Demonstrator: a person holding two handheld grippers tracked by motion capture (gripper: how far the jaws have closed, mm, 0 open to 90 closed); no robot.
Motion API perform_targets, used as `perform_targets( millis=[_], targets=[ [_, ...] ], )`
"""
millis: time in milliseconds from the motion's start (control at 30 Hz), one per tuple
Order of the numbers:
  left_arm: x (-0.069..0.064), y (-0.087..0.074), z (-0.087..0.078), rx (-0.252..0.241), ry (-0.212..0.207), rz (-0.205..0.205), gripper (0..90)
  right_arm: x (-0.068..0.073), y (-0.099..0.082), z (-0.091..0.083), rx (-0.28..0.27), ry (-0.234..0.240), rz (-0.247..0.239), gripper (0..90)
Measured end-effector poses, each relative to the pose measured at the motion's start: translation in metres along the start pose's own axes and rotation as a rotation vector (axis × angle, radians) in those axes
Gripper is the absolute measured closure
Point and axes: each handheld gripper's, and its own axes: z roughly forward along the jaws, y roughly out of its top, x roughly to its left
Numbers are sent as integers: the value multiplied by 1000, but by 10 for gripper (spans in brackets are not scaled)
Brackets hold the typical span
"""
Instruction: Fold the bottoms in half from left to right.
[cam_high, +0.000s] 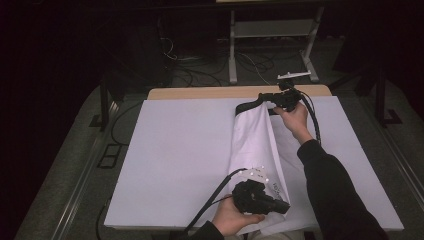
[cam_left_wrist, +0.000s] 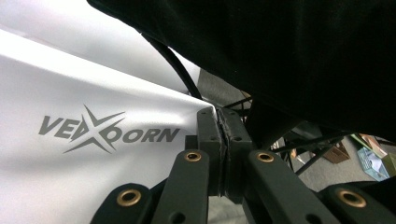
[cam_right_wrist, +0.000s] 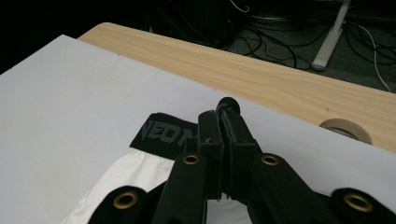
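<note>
Garment: white shorts (cam_high: 257, 145) with a black waistband (cam_high: 248, 105), lying lengthwise on the white sheet (cam_high: 185, 150) that covers the counter (cam_high: 200, 93); in the high view they sit right of the sheet's middle, waistband toward the far edge, leg end toward the near edge.
Logo: grey "VEXOORN" print (cam_left_wrist: 109, 134) on the white cloth, seen in the left gripper view just left of the claw tips.
Waistband: black with grey letters, at the far end of the shorts; in the right gripper view (cam_right_wrist: 166, 132) it lies just left of that claw's tips, on the sheet and near the bare wooden strip of the counter.
Left claw (cam_high: 286, 206): at the near end of the shorts, held in the person's left hand (cam_high: 231, 217); its jaws are pressed together on the edge of the white cloth, as the left gripper view (cam_left_wrist: 224, 122) shows.
Right claw (cam_high: 242, 107): at the far end of the shorts, held in the right hand (cam_high: 295, 120); jaws closed tight on the waistband, seen in the right gripper view (cam_right_wrist: 223, 112).
Sleeve: black sleeve (cam_high: 332, 195) of the right arm, running along the right side of the shorts.
Tape: roll of tape (cam_right_wrist: 345, 129) on the wooden strip, beyond the waistband end of the shorts.
</note>
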Motion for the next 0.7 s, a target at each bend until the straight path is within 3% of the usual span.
perform_targets(
  millis=[333,533,600,700],
  targets=[
    [0,0,22,-10,3,-26,874,-12,-5,-4,13,6,-10,857],
    [4,2,31,-34,-47,-60,874,-20,-9,-5,15,24,4,857],
    [5,3,33,-34,-49,-60,874,-24,-10,-6,9,38,23,857],
    [6,4,37,-31,-49,-58,874,-27,-11,-7,16,22,12,857]
  ],
)
